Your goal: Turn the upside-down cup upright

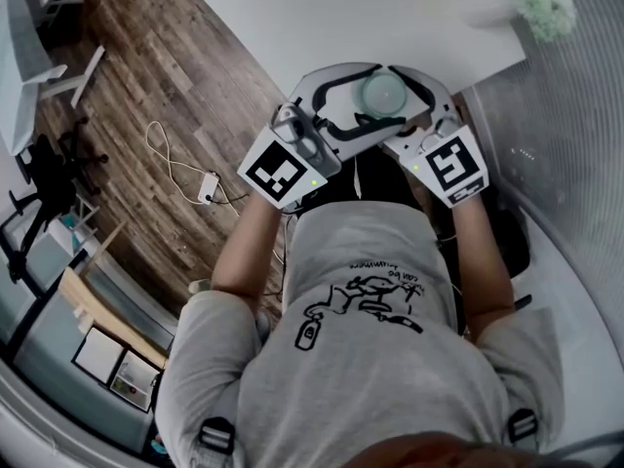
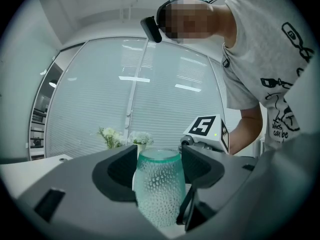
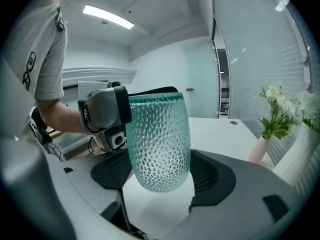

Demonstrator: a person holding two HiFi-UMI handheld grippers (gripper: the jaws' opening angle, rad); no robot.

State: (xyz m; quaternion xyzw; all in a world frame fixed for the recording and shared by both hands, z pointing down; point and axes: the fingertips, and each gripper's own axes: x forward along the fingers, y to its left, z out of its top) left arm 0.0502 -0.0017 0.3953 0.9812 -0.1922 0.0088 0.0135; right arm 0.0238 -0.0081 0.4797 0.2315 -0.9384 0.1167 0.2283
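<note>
Off to my left lies the wooden floor [image 1: 146, 96], with a white cable and its small adapter [image 1: 208, 185] on it. The white table [image 1: 292, 18] runs across ahead of me, and both of my tools meet at its near edge.

My left tongs [image 2: 160, 166] are pinching the cup [image 2: 159, 184]. The dark pads press its dimpled green glass from both sides, high up near the rim. From the right gripper view I can see one of those fingers flat against the cup's side, just under the top band. The cup stands straight, with its rim on top and its rounded base below, over the table's edge. I cannot tell whether the base rests on the table or hangs just above it.

My right tongs [image 3: 162, 179] are spread wide, one mesh pad on either side of the cup's lower half. I see no grip there, and the cup sits between the pads without being squeezed by them. From the head view the two pairs of jaws ring the cup from opposite sides.

Farther right, near the window blinds [image 3: 260, 44], pale flowers [image 3: 272, 109] stand in a slim pinkish vase [image 3: 257, 151] on the table, well apart from the cup.
</note>
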